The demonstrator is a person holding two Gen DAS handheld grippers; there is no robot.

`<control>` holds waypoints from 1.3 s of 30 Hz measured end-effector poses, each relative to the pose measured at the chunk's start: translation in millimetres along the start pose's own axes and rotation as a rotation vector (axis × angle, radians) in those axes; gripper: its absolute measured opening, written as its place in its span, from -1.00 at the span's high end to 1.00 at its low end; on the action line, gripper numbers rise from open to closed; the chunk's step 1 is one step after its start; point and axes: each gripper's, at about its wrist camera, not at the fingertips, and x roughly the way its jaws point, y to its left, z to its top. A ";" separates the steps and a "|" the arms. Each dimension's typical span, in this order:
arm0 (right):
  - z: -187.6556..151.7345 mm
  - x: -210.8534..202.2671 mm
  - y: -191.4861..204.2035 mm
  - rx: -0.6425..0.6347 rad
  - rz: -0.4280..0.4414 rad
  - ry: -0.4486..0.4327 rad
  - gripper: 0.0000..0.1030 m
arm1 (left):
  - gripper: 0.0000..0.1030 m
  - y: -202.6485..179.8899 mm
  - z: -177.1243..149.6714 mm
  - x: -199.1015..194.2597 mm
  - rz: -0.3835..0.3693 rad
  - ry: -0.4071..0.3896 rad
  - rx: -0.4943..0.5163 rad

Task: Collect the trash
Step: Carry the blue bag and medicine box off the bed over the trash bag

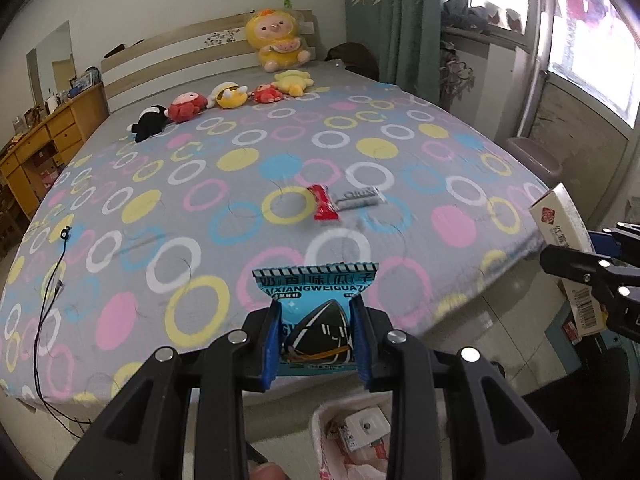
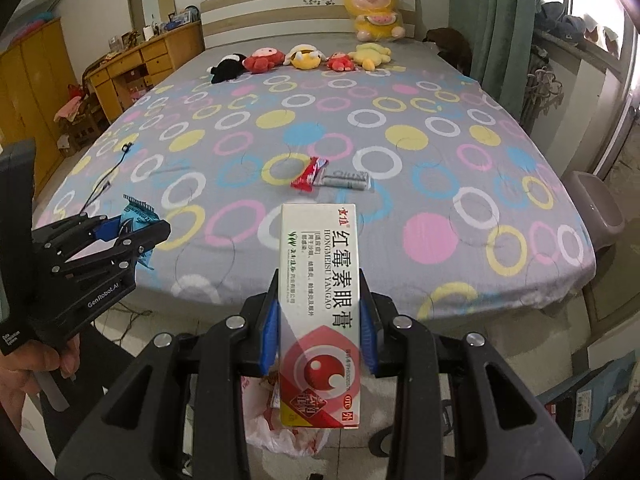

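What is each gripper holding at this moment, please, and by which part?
The left gripper clamps the blue snack packet across its lower half. The right gripper clamps the ointment box by its long sides, around mid-length.

Both fisheye cameras sit just behind their own hand-held grippers, off the foot of the bed with the grey sheet of coloured rings point(image 1: 280, 152) point(image 2: 360, 120), looking along its length toward the pale wooden headboard point(image 1: 168, 56) point(image 2: 280, 8). The left view stands left of the right; each catches the other at its edge. Both share the bed, and probably the same white plastic bag point(image 1: 360, 460) point(image 2: 280, 436) low in frame.
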 end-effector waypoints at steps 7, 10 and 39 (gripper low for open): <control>-44.4 13.0 12.7 -0.035 -0.012 0.071 0.38 | 0.43 -15.8 -40.4 -4.2 -0.032 0.026 0.011; -67.4 26.0 16.0 -0.021 0.003 0.106 0.38 | 0.42 -24.0 -63.1 0.8 -0.043 0.056 0.025; -187.6 152.5 39.5 -0.014 0.024 0.383 0.38 | 0.42 -58.0 -209.4 113.1 -0.063 0.356 0.117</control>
